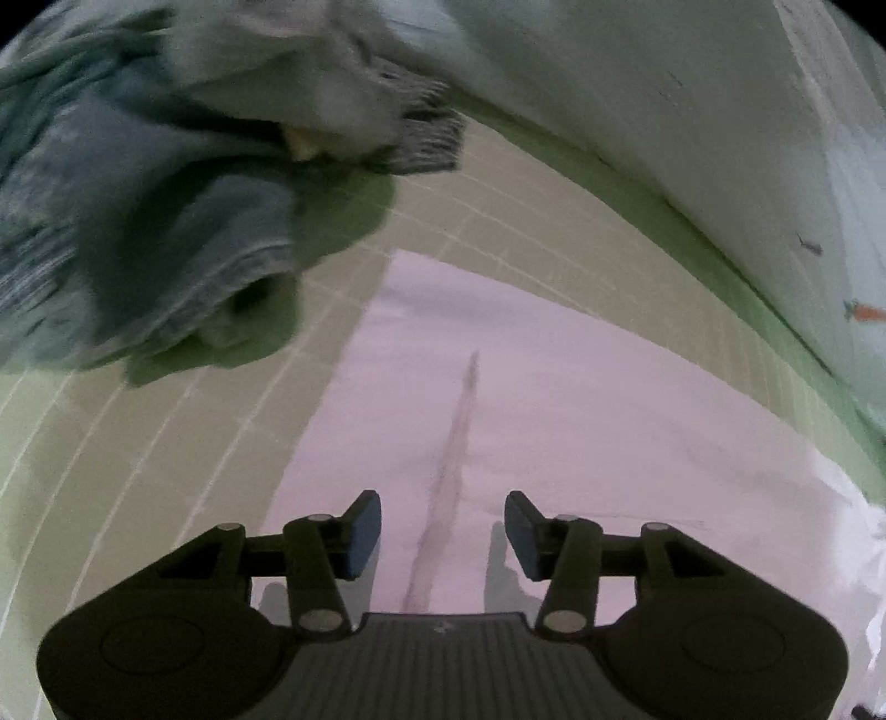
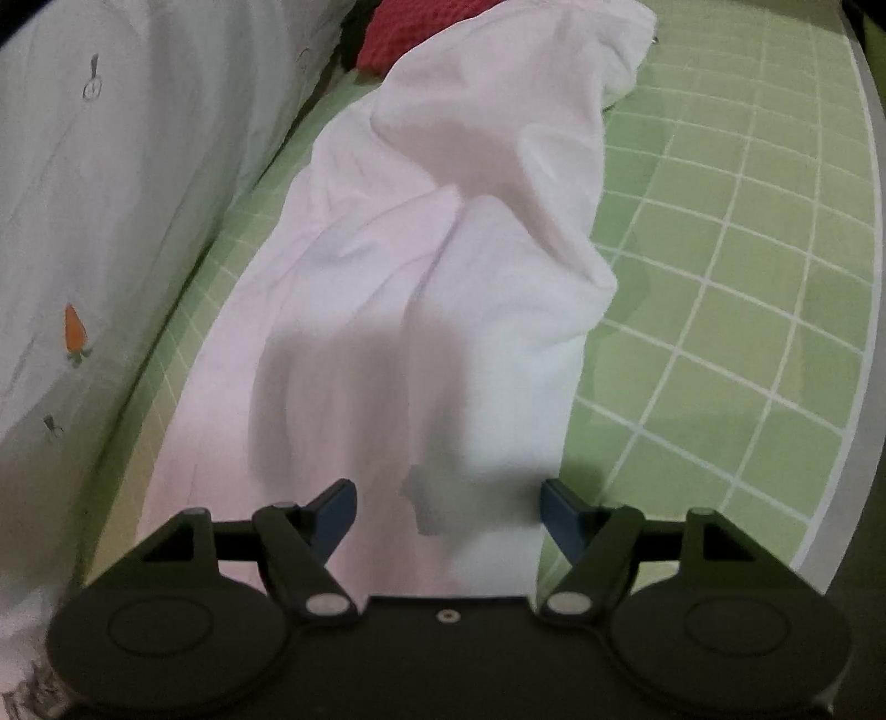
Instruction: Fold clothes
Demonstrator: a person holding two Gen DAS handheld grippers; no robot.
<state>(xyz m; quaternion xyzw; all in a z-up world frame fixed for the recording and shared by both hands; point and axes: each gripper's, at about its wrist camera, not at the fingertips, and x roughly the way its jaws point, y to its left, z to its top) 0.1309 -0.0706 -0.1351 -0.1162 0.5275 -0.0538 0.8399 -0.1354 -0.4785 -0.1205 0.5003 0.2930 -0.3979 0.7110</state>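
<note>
We see both tongs spread wide, gripping nothing: the left gripper point(image 1: 443, 534) over a flat stretch of the white cloth point(image 1: 498, 399), the right gripper point(image 2: 448, 518) over its rumpled length. The cloth lies on the green mat point(image 2: 720, 332). Only the left view shows a blurred blue pile point(image 1: 138, 232) farther off; only the right shows something red point(image 2: 404, 27), mostly hidden.

The left gripper point(image 1: 443, 534) and right gripper point(image 2: 447, 512) are black, with round bumps, silver screws, and blue pads point(image 1: 362, 534) on their fingers.
</note>
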